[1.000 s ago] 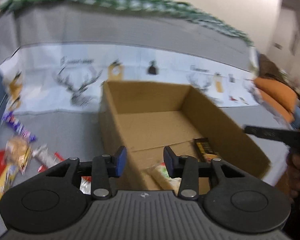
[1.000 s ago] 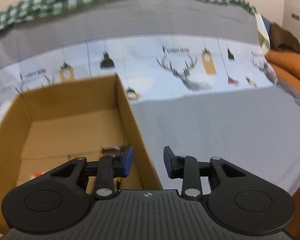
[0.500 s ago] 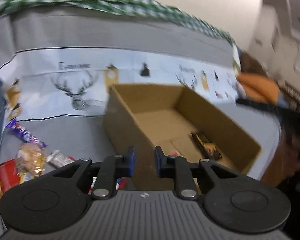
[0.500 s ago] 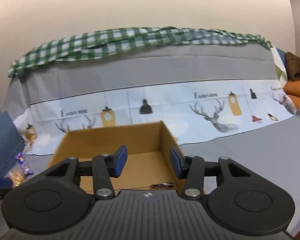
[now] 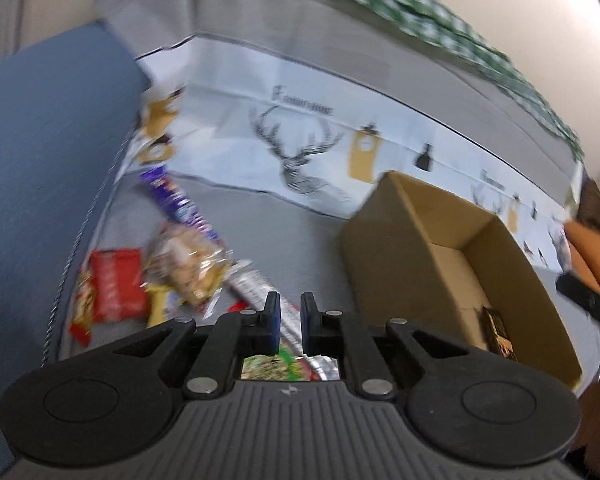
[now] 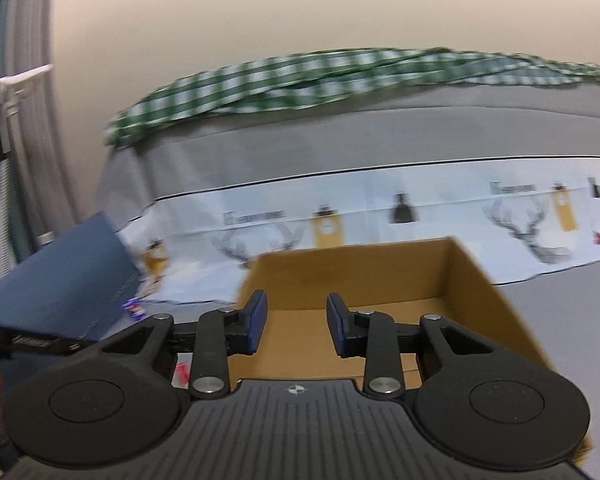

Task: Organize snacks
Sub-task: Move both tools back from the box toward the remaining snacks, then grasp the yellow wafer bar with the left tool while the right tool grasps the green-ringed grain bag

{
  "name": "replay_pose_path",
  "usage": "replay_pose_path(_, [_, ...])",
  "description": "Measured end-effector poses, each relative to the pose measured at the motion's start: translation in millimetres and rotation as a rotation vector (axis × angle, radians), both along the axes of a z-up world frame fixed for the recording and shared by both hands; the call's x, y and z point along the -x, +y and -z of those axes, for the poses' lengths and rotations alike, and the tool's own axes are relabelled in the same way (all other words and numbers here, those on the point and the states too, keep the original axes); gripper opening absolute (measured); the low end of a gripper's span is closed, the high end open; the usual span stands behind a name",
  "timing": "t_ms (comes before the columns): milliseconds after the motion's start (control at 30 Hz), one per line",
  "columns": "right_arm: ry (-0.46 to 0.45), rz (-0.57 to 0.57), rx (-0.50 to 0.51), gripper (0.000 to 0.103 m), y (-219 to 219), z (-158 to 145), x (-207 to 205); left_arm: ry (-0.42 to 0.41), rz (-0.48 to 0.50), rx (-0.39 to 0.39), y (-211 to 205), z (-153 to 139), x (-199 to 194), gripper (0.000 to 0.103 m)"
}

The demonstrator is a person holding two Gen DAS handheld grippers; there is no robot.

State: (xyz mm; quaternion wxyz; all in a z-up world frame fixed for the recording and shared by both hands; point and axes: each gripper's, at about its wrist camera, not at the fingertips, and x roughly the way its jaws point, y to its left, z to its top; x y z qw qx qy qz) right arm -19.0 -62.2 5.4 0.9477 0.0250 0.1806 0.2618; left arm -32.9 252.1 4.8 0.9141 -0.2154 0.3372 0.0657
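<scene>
An open cardboard box (image 5: pixel 428 240) stands on the grey cover, with a dark snack bar (image 5: pixel 498 334) inside; the box also shows in the right wrist view (image 6: pixel 380 268). Left of it lies a pile of snacks: a red packet (image 5: pixel 114 284), a clear bag of biscuits (image 5: pixel 184 264), a purple wrapper (image 5: pixel 176 200), a silver bar (image 5: pixel 256 288) and a green packet (image 5: pixel 276 366). My left gripper (image 5: pixel 287 322) hangs over the pile, its jaws nearly closed with a narrow gap and nothing between them. My right gripper (image 6: pixel 296 322) is open and empty in front of the box.
A blue cushion (image 5: pixel 40 184) borders the snack pile on the left and also shows in the right wrist view (image 6: pixel 60 300). A green checked cloth (image 6: pixel 300 76) lies along the back. An orange cushion (image 5: pixel 592 252) sits far right.
My left gripper swung left from the box to the snack pile and its jaws narrowed. My right gripper rose and turned left, staying open.
</scene>
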Motion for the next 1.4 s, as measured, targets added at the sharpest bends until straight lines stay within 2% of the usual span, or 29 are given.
replay_pose_path(133, [0.001, -0.110, 0.018, 0.034, 35.8, 5.1, 12.9, 0.024, -0.065, 0.023, 19.3, 4.7, 6.1, 0.011])
replay_pose_path(300, [-0.018, -0.245, 0.059, 0.037, 81.2, 16.6, 33.4, 0.047, -0.135, 0.012, 36.0, 9.4, 9.8, 0.011])
replay_pose_path(367, [-0.022, -0.297, 0.087, 0.045, 100.0, 26.3, 40.3, 0.063, -0.145, 0.011, 40.9, 12.3, 9.8, 0.011])
replay_pose_path(433, [-0.021, -0.340, 0.127, 0.046, 118.7, 36.6, 44.2, 0.085, -0.145, 0.011, 43.3, 16.2, 7.2, 0.012])
replay_pose_path(533, [-0.010, -0.398, 0.201, 0.059, 145.8, 56.1, 46.7, 0.120, -0.143, 0.007, 46.7, 23.7, 3.3, 0.013])
replay_pose_path(600, [-0.010, -0.415, 0.255, 0.061, 163.2, 70.4, 46.5, 0.144, -0.144, 0.018, 51.0, 29.6, 1.3, 0.014])
replay_pose_path(667, [0.025, -0.429, 0.297, 0.073, 178.4, 83.7, 41.3, 0.166, -0.152, 0.042, 56.1, 36.6, -0.1, 0.018])
replay_pose_path(733, [0.051, -0.428, 0.319, 0.079, 188.3, 93.9, 35.6, 0.184, -0.156, 0.066, 59.9, 42.4, -1.9, 0.018])
replay_pose_path(800, [0.078, -0.424, 0.314, 0.087, 194.9, 101.0, 28.2, 0.196, -0.157, 0.070, 62.2, 46.5, -4.7, 0.024])
replay_pose_path(867, [0.105, -0.409, 0.318, 0.088, 203.2, 106.6, 19.9, 0.213, -0.151, 0.054, 62.0, 50.1, -9.3, 0.036])
replay_pose_path(1000, [0.172, -0.433, 0.337, 0.089, 214.9, 120.5, 4.3, 0.238, -0.136, 0.028, 59.7, 54.9, -19.4, 0.037])
replay_pose_path(1100, [0.180, -0.431, 0.379, 0.090, 224.8, 130.4, -1.2, 0.261, -0.129, 0.012, 57.7, 59.4, -25.3, 0.035])
replay_pose_path(1167, [0.207, -0.430, 0.393, 0.089, 229.3, 137.2, -6.7, 0.286, -0.115, -0.002, 55.2, 63.3, -28.6, 0.015])
replay_pose_path(1233, [0.206, -0.431, 0.406, 0.086, 230.7, 140.3, -7.9, 0.307, -0.103, -0.013, 54.2, 66.3, -28.3, 0.012])
replay_pose_path(1267, [0.192, -0.433, 0.416, 0.081, 230.8, 140.2, -6.7, 0.308, -0.100, -0.007, 54.5, 66.6, -26.6, 0.012])
replay_pose_path(1400, [0.185, -0.444, 0.409, 0.080, 223.8, 136.2, -2.7, 0.296, -0.109, 0.035, 56.9, 63.6, -16.1, 0.011])
